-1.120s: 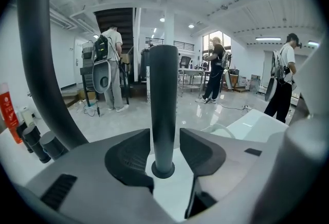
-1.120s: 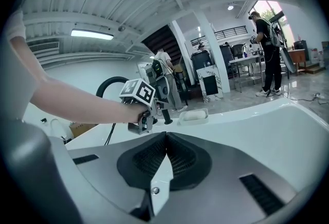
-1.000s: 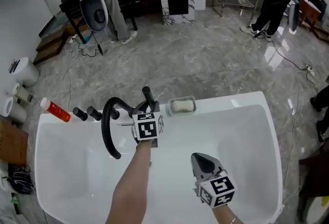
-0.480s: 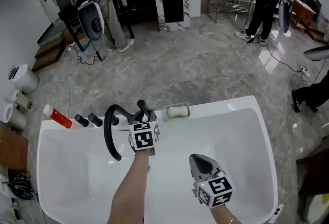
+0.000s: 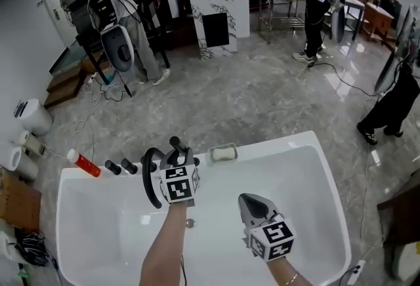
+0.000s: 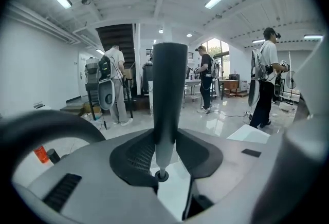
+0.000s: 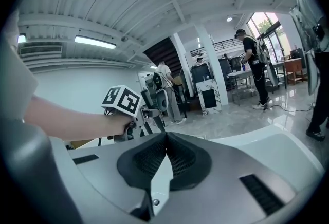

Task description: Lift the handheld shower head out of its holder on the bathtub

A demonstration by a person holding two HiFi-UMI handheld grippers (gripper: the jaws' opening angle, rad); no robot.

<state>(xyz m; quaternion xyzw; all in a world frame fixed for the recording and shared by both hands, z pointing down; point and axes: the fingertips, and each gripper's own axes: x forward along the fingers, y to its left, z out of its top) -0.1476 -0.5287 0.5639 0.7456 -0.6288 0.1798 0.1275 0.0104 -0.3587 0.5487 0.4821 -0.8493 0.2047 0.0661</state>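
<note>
The black shower head (image 5: 176,145) is held upright over the back rim of the white bathtub (image 5: 282,142). My left gripper (image 5: 176,160) is shut on its handle. In the left gripper view the dark handle (image 6: 168,94) stands straight up between the pads, with my left gripper (image 6: 165,152) clamped round its lower part. Its black hose (image 5: 149,185) curves down in a loop to the left, and the hose (image 6: 46,123) also shows at the left of the left gripper view. My right gripper (image 5: 252,203) hangs over the tub's inside, shut and empty; in its own view my right gripper (image 7: 163,150) has its pads touching.
A soap dish (image 5: 223,153) with a white soap sits on the rim just right of the shower head. Two black tap knobs (image 5: 121,166) and a red bottle (image 5: 85,163) lie along the rim to the left. Several people stand on the marble floor beyond.
Both grippers have risen. The left one has carried the shower head upward, and the hose loop has been drawn up with it. The right gripper stays shut and empty.
</note>
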